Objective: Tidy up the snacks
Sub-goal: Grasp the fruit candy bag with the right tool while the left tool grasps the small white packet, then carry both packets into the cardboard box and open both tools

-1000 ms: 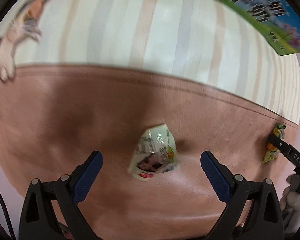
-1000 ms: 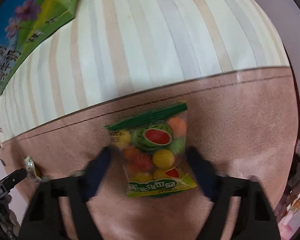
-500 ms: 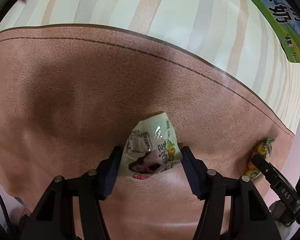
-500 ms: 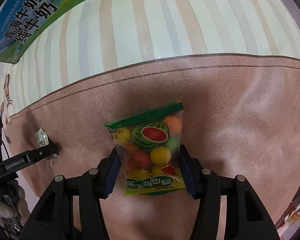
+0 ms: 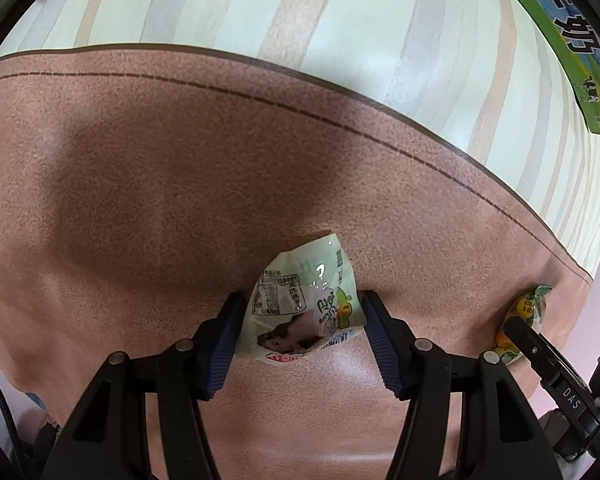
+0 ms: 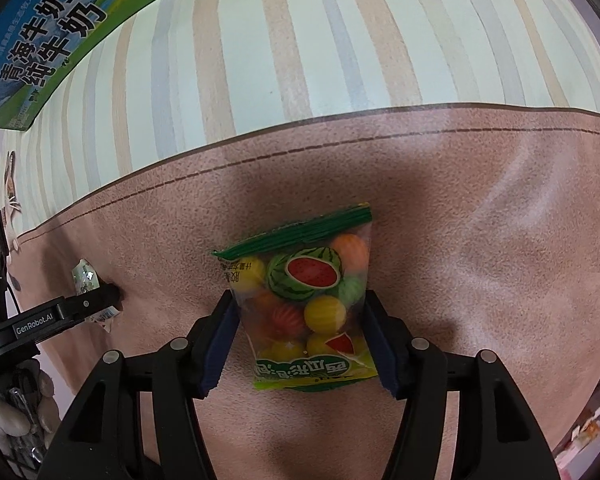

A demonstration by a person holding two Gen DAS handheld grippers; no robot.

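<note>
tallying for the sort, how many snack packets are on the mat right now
2. A small pale packet sits between the left gripper jaws; a fruit-candy bag sits between the right gripper jaws. More may lie out of view.

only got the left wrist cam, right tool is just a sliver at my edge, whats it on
Observer: A clear bag of fruit-shaped candies sits between the right tool's jaws, which are opening while both sides touch the bag.
Operator: which way is the bag lying
Observer: Its green sealed strip points away from the tool, toward the striped cloth; the printed label end is nearest the tool.
Operator: can you see my packet from there
Observer: Yes. One finger of the left tool crosses the pale packet, whose crinkled ends stick out on both sides of it.
</note>
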